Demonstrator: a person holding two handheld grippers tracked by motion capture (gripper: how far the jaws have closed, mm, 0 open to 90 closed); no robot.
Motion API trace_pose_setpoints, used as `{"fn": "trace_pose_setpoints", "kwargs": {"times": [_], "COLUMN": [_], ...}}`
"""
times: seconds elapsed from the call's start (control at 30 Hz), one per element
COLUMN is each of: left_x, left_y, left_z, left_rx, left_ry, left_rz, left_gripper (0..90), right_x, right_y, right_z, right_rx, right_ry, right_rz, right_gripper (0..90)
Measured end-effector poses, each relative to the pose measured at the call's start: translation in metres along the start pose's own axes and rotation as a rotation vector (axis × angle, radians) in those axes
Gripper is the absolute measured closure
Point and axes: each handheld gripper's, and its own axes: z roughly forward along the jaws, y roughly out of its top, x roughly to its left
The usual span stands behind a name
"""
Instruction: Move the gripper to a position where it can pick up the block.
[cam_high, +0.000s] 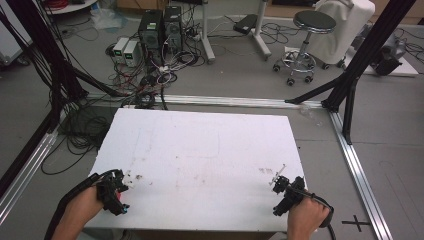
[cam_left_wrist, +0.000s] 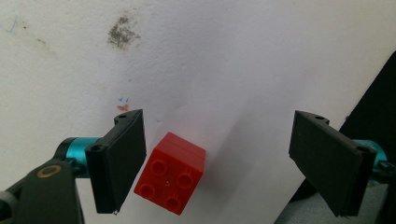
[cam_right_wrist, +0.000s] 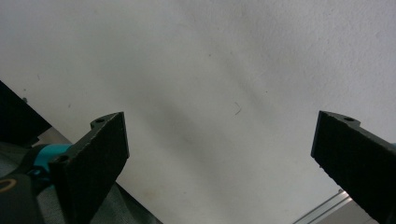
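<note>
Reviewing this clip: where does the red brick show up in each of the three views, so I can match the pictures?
High view: the red brick cannot be made out; a bit of red shows at the left gripper, near the table's left front edge, too small to tell.
Left gripper view: red brick, studs up, low centre-left between the open jaws, close to the left one.
Right gripper view: not in it.
Shared landmark: the white table top.
</note>
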Motion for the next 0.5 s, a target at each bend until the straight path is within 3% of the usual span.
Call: {"fn": "trace_pose_setpoints", "kwargs": {"times": [0.5], "left_x": [-0.0003], "left_y": [0.0001], "left_z": [0.0002], "left_rx": [0.0], "left_ry": [0.003], "left_rz": [0.004], "left_gripper": [19.2], "right_x": [0.0], "right_y": [0.0007], "right_z": [0.0005], "right_rx": [0.003], "right_ry": [0.004], "right_rz": [-0.008], "right_gripper": [3.3]}}
